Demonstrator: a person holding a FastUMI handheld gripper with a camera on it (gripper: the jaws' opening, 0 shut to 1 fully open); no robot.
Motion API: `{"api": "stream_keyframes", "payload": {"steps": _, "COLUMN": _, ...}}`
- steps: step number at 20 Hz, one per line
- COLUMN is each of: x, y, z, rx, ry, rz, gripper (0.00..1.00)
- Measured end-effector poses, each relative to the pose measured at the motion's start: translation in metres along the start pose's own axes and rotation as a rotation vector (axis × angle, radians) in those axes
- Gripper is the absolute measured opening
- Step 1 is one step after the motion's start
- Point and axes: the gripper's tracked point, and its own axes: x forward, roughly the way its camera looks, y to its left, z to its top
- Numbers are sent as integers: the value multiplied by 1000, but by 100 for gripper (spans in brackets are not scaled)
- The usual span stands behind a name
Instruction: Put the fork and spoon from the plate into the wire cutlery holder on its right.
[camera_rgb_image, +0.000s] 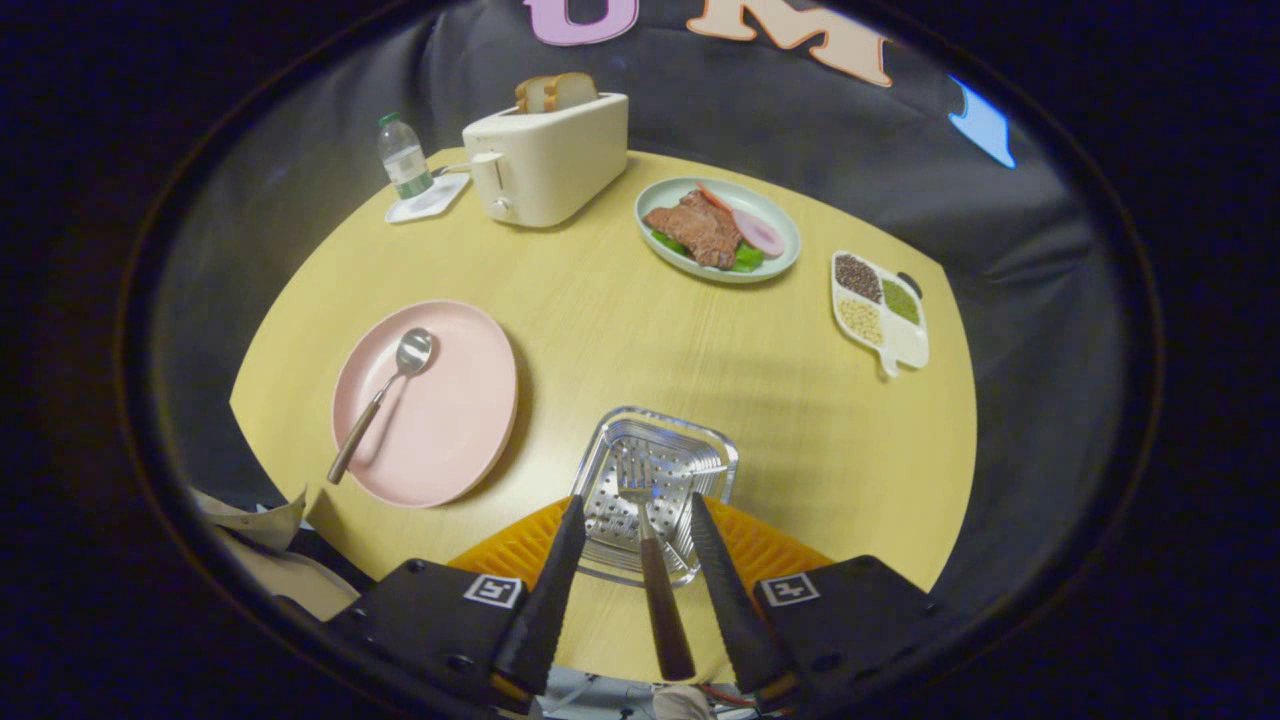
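While the fork (655, 545) sits between the fingers (640, 520), I honestly can't tell if both of them press on its dark handle; they look slightly apart with a sliver of gap on each side. Its tines hang over the wire cutlery holder (655, 480), a shiny perforated metal basket with rounded corners, just ahead of the fingertips. The holder's near edge is hidden behind the fingers, and an orange ribbed thing (520, 545) under it is mostly covered, so no idea what that is.

Further ahead and off to the left, the spoon (385, 390) lies on the round matte pink plate (425, 400), bowl pointing away, wooden-looking handle poking past the rim. Beyond the fingers on the smooth yellow desk (620, 330): a cream toaster (545, 160) with bread slices sticking out, a small water bottle (403, 155) on a white coaster, a pale green plate of food (718, 230), and a white divided dish (880, 310) with grains.
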Motion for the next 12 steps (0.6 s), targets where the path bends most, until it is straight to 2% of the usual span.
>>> {"api": "stream_keyframes", "payload": {"steps": 5, "x": -25, "y": 4, "z": 12, "rx": 112, "ry": -118, "rz": -52, "gripper": 100}}
{"api": "stream_keyframes", "payload": {"steps": 9, "x": -45, "y": 34, "z": 38, "rx": 140, "ry": -261, "rz": -46, "gripper": 99}}
{"api": "stream_keyframes", "payload": {"steps": 12, "x": -50, "y": 65, "z": 45, "rx": 147, "ry": -312, "rz": -30, "gripper": 99}}
